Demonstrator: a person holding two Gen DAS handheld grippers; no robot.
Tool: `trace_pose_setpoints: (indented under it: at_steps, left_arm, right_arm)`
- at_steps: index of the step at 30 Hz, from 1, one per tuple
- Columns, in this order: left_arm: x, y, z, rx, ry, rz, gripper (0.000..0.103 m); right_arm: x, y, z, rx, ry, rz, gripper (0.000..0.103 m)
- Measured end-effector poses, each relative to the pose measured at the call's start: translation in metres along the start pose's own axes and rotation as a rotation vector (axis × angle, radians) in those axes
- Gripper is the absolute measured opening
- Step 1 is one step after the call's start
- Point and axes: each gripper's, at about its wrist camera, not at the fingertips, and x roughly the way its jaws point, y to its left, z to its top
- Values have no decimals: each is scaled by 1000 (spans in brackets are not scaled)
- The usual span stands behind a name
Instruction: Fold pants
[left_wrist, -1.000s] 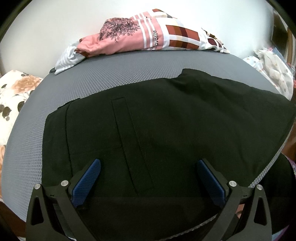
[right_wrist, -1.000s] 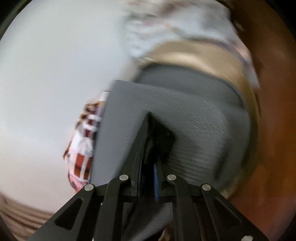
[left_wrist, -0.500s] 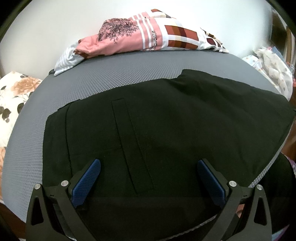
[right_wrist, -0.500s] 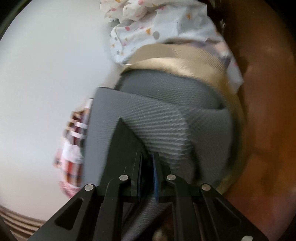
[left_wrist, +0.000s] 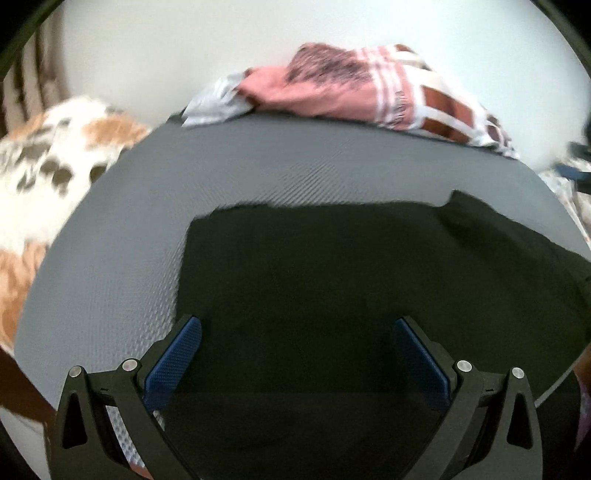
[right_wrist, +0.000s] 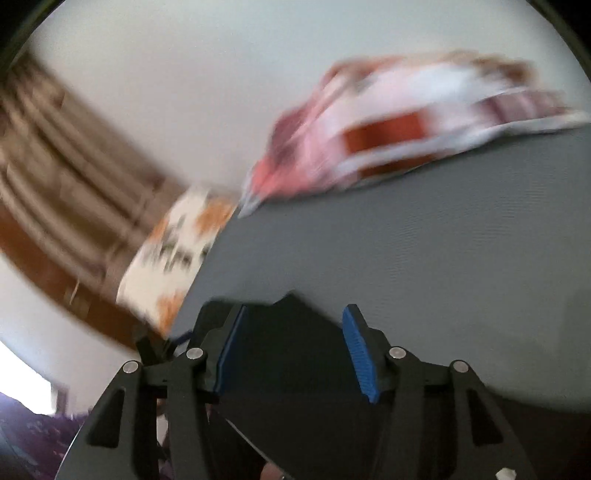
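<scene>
While left gripper hangs with jaws wide apart, holding nothing, black pants lie flat on gray mat, filling 6 o'clock. Pink clothes at 12.

Right view, blurry: right gripper jaws apart over pants corner at 6; grip unclear.
</scene>
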Motion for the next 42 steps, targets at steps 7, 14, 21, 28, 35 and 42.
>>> trace_pose_setpoints:
  at_steps: [7,14,21,28,35,42]
  left_arm:
    - [6,-1,-8,10,17,40,103]
    - [7,2,-8,-13,14,23,103]
    - [6,4,-10,-10,2,17,103]
    - [7,7,-10,-35,14,19,103]
    - [7,6,-11,-32,9,27,103]
    - [9,7,-10,-22,5,23,103]
  right_arm:
    - [136,-5,27,-94,250,-36,38]
    - [159,7,12,-176,352,-28,17]
    - [177,8,13,-170,318,-98,6]
    - [173,2,18,-144,224,-184,0]
    - [105,17,7,-106,105,-53,7]
    - [110,-1,-51,-49,274,-113,7]
